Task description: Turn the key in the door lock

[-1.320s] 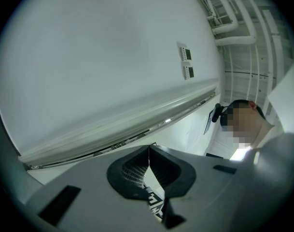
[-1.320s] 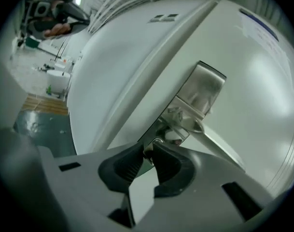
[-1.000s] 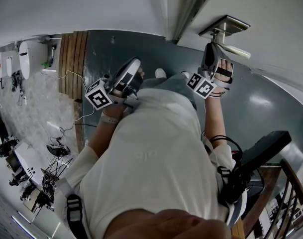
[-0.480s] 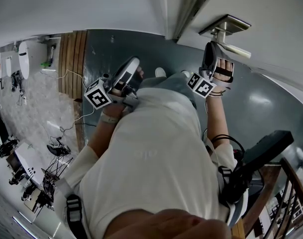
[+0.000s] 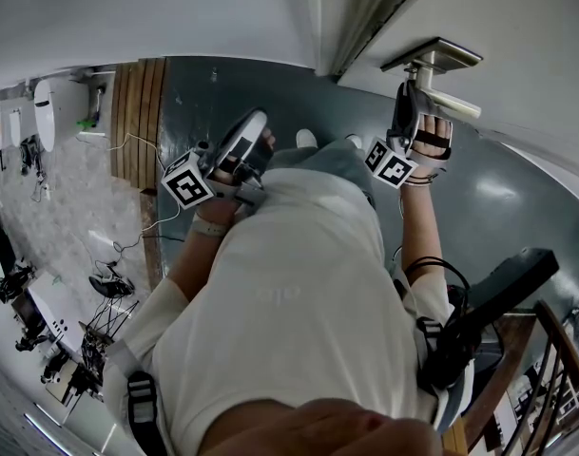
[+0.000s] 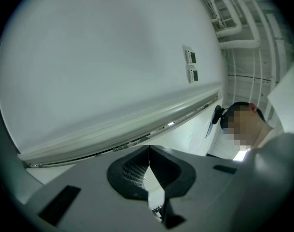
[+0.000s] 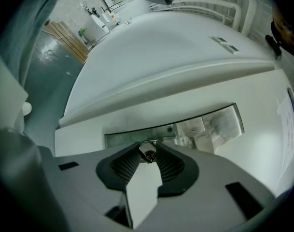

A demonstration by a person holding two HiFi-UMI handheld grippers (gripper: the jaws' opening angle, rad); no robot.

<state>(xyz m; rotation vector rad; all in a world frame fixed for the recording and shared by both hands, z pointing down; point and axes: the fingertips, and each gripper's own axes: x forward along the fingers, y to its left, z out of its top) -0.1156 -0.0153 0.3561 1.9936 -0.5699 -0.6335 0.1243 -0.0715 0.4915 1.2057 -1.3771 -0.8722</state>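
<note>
My right gripper (image 7: 147, 148) is closed on the key (image 7: 147, 153). Its two dark ribbed pads (image 7: 125, 166) pinch the small metal head between their tips, and the key sits right against the metal lock plate (image 7: 119, 135) on the white door (image 7: 195, 88). I cannot tell from this view how the key is turned in the lock. The plate runs across the door just beyond my jaws, and its shiny right end shows blurred reflections.

From the head view, the right gripper (image 5: 410, 91) is raised up to the door (image 5: 527, 27), just beneath the lock plate (image 5: 432, 53) and beside the pale lever handle (image 5: 453, 104) that sticks out from it. The key itself is hidden there behind the gripper. The marker cube (image 5: 389, 162) sits at the near end of the tool, above my wrist.

My left gripper (image 6: 149, 151) holds nothing. Its jaws are pressed together, their tips meeting along a thin seam with only the pale wall (image 6: 103, 57) showing past them. Two small switch plates (image 6: 191, 64) are mounted on that wall, and white pipes (image 6: 238, 30) run along the upper right. In the head view the left gripper (image 5: 259, 122) is held near my body over the dark floor (image 5: 213, 93), well apart from the door, with its own marker cube (image 5: 187, 180) facing up.
</note>
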